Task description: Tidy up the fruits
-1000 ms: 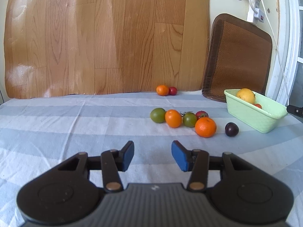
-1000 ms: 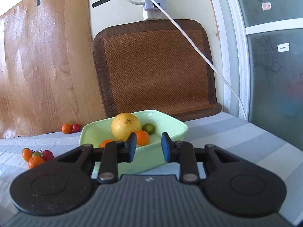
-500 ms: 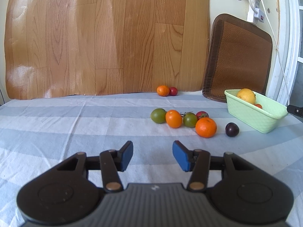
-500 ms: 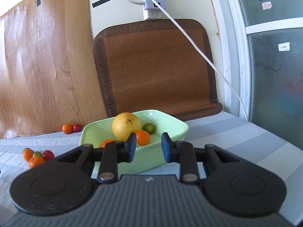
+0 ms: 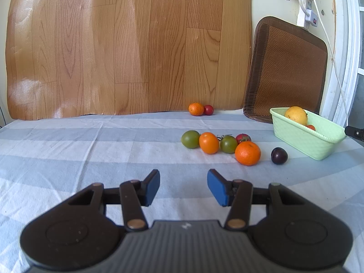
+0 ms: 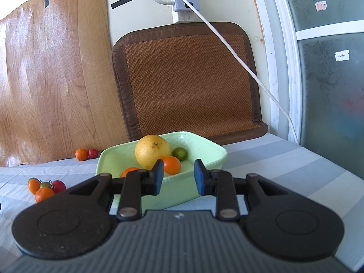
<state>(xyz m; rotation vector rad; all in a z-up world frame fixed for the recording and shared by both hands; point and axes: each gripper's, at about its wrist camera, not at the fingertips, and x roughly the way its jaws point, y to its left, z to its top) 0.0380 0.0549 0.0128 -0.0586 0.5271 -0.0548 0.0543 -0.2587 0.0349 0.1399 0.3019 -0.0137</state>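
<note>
A light green basket [image 5: 302, 140] stands at the right, also in the right wrist view [image 6: 200, 146]. It holds a large yellow citrus [image 6: 152, 151], small oranges [image 6: 171, 165] and a lime [image 6: 179, 154]. On the cloth lie a green tomato [image 5: 190, 139], an orange tomato [image 5: 208, 142], another green tomato [image 5: 228, 144], a red tomato [image 5: 243, 137], an orange [image 5: 247, 153] and a dark plum [image 5: 279, 155]. My left gripper [image 5: 183, 185] is open and empty, short of the fruit. My right gripper [image 6: 178, 178] is open and empty, in front of the basket.
A small orange [image 5: 196, 109] and a red fruit [image 5: 208, 109] lie at the back by the wood-pattern wall [image 5: 127, 45]. A brown woven mat [image 6: 188, 84] leans on the wall behind the basket. A white cable [image 6: 250, 72] hangs from a power strip [image 6: 182, 2]. Striped cloth [image 5: 91, 150] covers the surface.
Almost nothing has moved; the left wrist view has shifted very slightly. Both grippers stay open.
</note>
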